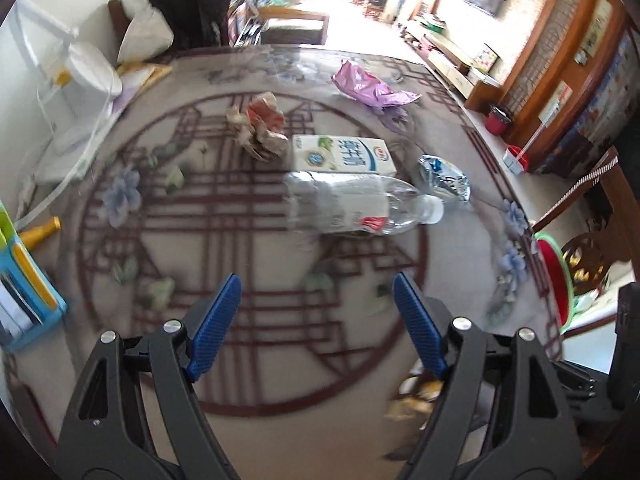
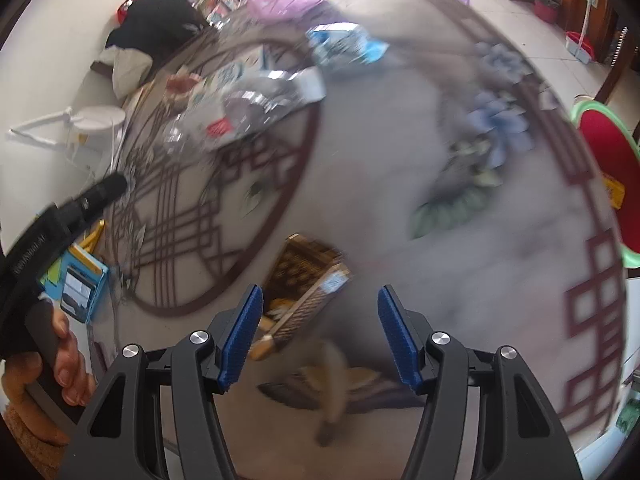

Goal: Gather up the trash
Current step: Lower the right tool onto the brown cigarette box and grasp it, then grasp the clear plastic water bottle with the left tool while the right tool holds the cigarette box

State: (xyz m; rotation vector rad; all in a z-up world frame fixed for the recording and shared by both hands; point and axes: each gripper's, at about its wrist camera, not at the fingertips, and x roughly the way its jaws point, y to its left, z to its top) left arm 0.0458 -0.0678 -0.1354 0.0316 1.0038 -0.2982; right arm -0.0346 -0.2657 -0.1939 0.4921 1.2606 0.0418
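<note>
Trash lies on a round patterned table (image 1: pixel 248 320). In the left wrist view a clear plastic bottle (image 1: pixel 356 204) lies on its side ahead, with a white milk carton (image 1: pixel 340 154) behind it, a crumpled paper ball (image 1: pixel 260 124), a purple bag (image 1: pixel 372 88) and a silver-blue wrapper (image 1: pixel 444 178). My left gripper (image 1: pixel 316 292) is open and empty, short of the bottle. In the blurred right wrist view a brown patterned box (image 2: pixel 304 284) lies just ahead of the left finger of my open, empty right gripper (image 2: pixel 320 304).
A red basin with a green rim (image 1: pixel 554 280) sits past the table's right edge; it also shows in the right wrist view (image 2: pixel 608 168). A blue organiser (image 1: pixel 24 280) and a white fan (image 1: pixel 88 68) stand at the left. My left gripper's handle (image 2: pixel 48 248) shows at the left of the right wrist view.
</note>
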